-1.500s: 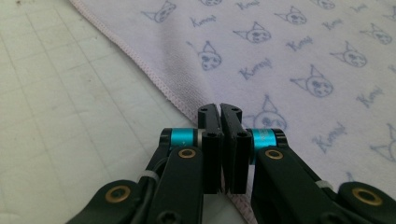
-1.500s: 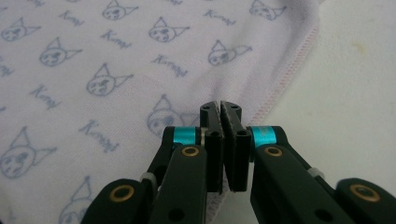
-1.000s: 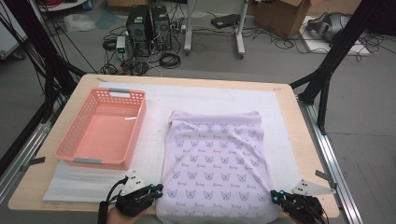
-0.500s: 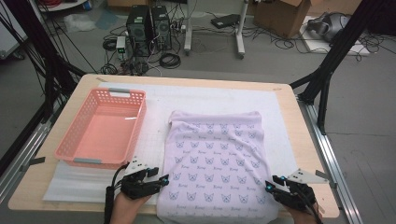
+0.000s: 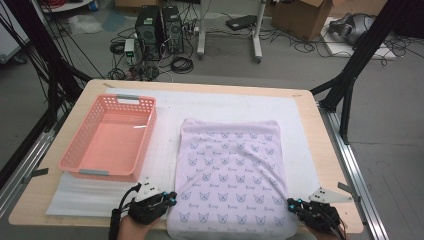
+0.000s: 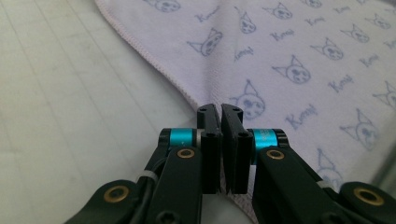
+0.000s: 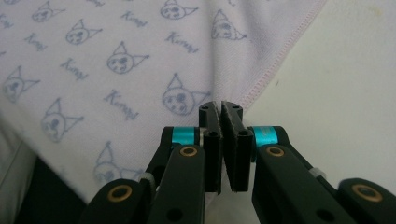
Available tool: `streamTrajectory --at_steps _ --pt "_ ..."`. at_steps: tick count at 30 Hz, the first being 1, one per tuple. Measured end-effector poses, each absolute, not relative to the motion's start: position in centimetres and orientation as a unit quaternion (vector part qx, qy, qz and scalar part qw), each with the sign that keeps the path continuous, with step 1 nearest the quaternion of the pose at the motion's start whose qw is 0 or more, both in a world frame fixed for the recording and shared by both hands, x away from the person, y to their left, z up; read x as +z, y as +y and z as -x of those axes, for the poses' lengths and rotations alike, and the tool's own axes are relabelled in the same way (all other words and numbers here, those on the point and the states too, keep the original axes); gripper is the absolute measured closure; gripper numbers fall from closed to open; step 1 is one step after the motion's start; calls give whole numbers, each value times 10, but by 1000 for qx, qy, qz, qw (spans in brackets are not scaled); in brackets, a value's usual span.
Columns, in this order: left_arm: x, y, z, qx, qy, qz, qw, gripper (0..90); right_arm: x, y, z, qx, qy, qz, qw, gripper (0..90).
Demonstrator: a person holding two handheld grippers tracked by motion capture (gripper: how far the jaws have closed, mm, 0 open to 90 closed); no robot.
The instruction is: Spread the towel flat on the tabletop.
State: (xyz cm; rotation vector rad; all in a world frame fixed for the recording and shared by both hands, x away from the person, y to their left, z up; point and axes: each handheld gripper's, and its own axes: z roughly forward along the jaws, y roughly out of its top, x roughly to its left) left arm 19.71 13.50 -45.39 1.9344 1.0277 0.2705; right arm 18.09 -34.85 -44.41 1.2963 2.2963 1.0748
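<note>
Pink basket on white mat, left on wooden table; computer towers on floor beyond.

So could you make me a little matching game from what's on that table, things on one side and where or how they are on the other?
Things:
1. basket
2. towel
3. left tongs
4. right tongs

Descriptions:
A. pale lilac, printed with cat faces, spread flat
B. shut at the towel's near left edge
C. pink, empty, on the table's left side
D. shut at the towel's near right edge

Pairs: 1-C, 2-A, 3-B, 4-D
</note>
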Motion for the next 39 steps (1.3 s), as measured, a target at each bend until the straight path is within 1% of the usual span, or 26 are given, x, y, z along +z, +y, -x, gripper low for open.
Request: streamTrajectory --at_steps 5,6,7,8,9,10,13,15,17,21,24,26,27,28,30,37,38,39 --pt "-454 136 -185 98 405 -789 452 851 -439 -353 -166 379 801 -443 135 858" --pt "-454 137 -185 100 407 -787 452 820 -440 -354 -164 381 802 -442 131 818" --pt "-454 137 -186 101 413 -782 456 728 -441 -354 -164 381 799 -446 136 720" --pt "-453 138 -189 97 420 -775 461 642 -442 -355 -165 382 795 -451 139 682" --pt "-452 138 -190 99 422 -771 467 606 -442 -355 -167 386 791 -453 144 649" --pt "-450 139 -192 102 421 -767 473 590 -441 -355 -169 389 785 -459 150 618" --pt "-449 137 -201 109 423 -761 480 556 -438 -353 -176 402 765 -473 169 608" --pt "-449 133 -209 114 427 -762 474 555 -438 -347 -183 404 763 -472 182 614" --pt "-450 129 -215 115 424 -766 469 567 -438 -338 -188 399 772 -457 188 633" --pt "-452 120 -219 108 409 -774 470 582 -440 -321 -194 406 786 -432 173 650" --pt "-454 112 -219 110 397 -782 467 590 -446 -312 -200 378 806 -422 173 652" --pt "-456 107 -218 114 388 -789 462 613 -449 -312 -200 377 805 -420 179 693" --pt "-456 106 -217 128 383 -794 454 646 -449 -312 -200 375 807 -421 180 751" --pt "-456 105 -216 136 383 -796 450 711 -448 -313 -199 374 809 -417 180 836" --pt "-455 106 -216 135 384 -798 445 859 -447 -313 -198 369 812 -415 179 867" --pt "-453 114 -203 107 391 -798 447 871 -444 -326 -190 378 812 -420 145 874" --pt "-453 114 -200 106 388 -799 447 866 -445 -327 -188 377 815 -418 139 866" --pt "-453 115 -199 103 389 -797 450 850 -445 -328 -186 380 816 -416 131 837"
